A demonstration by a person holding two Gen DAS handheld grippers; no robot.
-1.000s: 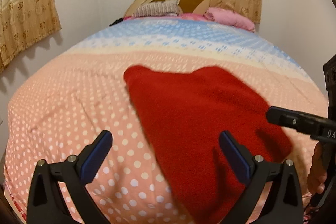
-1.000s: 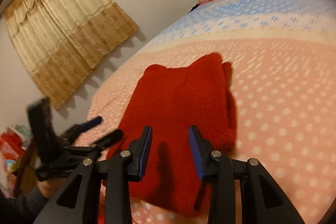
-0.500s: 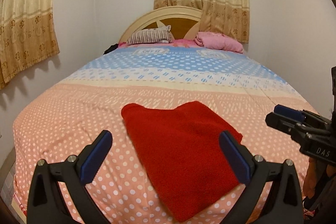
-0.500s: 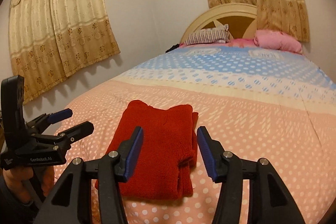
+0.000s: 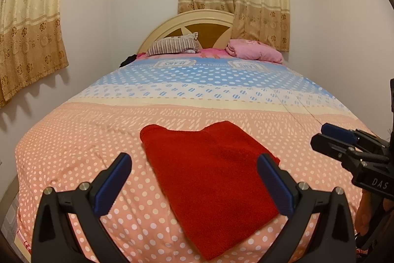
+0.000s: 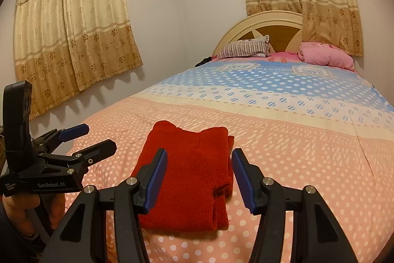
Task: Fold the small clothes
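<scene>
**Right wrist view: folded red garment on the bed, both claws released**

Right wrist view: the right claw (image 6: 199, 176) is seen released, nothing between its blue pads; its jaws have just been opening. Beyond the pads, the folded red garment (image 6: 189, 171) is laid flat on the pink dotted part of the bedspread (image 6: 307, 152), its stacked layers shown along its right edge. The garment is not touched by either claw.

To the left, the left claw (image 6: 91, 139) is held in a hand (image 6: 17, 211) above the bed's edge, spread wide and empty. From the left wrist view, the left claw (image 5: 194, 184) is likewise seen released above the near end of the red garment (image 5: 209, 176), with the right claw (image 5: 330, 137) at the right edge.

Further off, a striped pillow (image 6: 243, 48) and a pink pillow (image 6: 325, 56) are set against the headboard (image 6: 261, 24). Patterned curtains (image 6: 71, 24) are hung on the walls. No containers are shown.
</scene>
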